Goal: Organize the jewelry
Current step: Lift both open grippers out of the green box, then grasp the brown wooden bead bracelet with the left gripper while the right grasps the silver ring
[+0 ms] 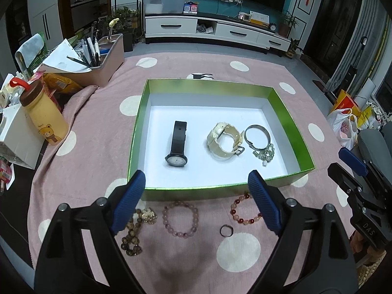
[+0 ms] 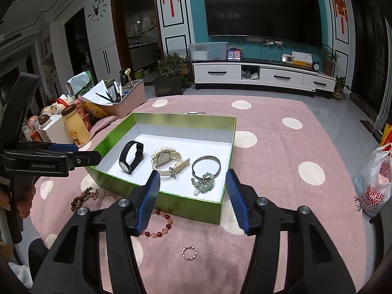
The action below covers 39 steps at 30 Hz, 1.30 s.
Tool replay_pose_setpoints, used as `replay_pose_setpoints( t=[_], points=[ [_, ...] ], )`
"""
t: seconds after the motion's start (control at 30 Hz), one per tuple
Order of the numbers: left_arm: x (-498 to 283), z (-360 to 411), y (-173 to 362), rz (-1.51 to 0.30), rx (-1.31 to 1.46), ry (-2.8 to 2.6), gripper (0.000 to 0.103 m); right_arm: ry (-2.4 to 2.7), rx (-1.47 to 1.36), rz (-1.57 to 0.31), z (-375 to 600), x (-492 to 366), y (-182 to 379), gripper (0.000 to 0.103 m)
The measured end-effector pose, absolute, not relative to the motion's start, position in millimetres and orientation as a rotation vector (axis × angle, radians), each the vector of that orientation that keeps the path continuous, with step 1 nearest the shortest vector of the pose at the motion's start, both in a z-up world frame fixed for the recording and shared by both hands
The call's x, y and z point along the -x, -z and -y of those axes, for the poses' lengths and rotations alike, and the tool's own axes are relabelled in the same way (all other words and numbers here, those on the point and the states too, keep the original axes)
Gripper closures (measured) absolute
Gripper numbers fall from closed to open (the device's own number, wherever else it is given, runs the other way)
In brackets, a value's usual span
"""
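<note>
A green box (image 1: 137, 132) (image 2: 156, 197) with a white floor holds a black watch (image 1: 177, 145) (image 2: 131, 156), a cream watch (image 1: 224, 142) (image 2: 166, 159), and a metal bangle with a green bead bracelet (image 1: 261, 142) (image 2: 205, 174). In front of the box on the pink cloth lie a brown bead bracelet (image 1: 134, 230) (image 2: 82, 198), a pink bead bracelet (image 1: 180, 218) (image 2: 105, 197), a red-and-peach bead bracelet (image 1: 245, 210) (image 2: 160, 225) and a small ring (image 1: 226, 230) (image 2: 189, 252). My left gripper (image 1: 196, 203) is open and empty above the loose bracelets. My right gripper (image 2: 193, 202) is open and empty at the box's near right corner.
A yellow bear bottle (image 1: 45, 117) (image 2: 76, 125), a white box (image 1: 14, 137) and a pink bin of pens and papers (image 1: 98, 58) (image 2: 127, 98) crowd the left side. A plastic bag (image 2: 374, 183) sits at the right edge.
</note>
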<state>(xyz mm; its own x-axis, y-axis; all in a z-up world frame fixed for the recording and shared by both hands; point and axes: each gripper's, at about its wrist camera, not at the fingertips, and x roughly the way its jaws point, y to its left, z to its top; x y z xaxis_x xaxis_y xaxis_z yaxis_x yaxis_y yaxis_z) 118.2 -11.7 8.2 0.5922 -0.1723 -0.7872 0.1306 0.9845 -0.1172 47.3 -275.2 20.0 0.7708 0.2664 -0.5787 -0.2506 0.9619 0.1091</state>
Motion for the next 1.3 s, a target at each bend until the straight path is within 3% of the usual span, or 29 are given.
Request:
replay_pose_setpoints(
  t=[0.57, 1.17, 1.3],
  points=[
    [-64.2, -39.9, -2.2, -0.891, 0.123, 0.087, 0.016, -0.297, -0.065, -0.727, 285.7, -15.0, 13.9, 0.045],
    [-29.7, -74.7, 67.9, -0.971, 0.141, -0.005, 0.016, -0.282, -0.031, -0.862, 269.6, -6.4, 75.3, 0.045],
    [-39.2, -69.1, 76.1, -0.966, 0.107, 0.001, 0.022, -0.282, -0.013, -0.867, 265.8, -10.1, 79.6, 0.045]
  ],
)
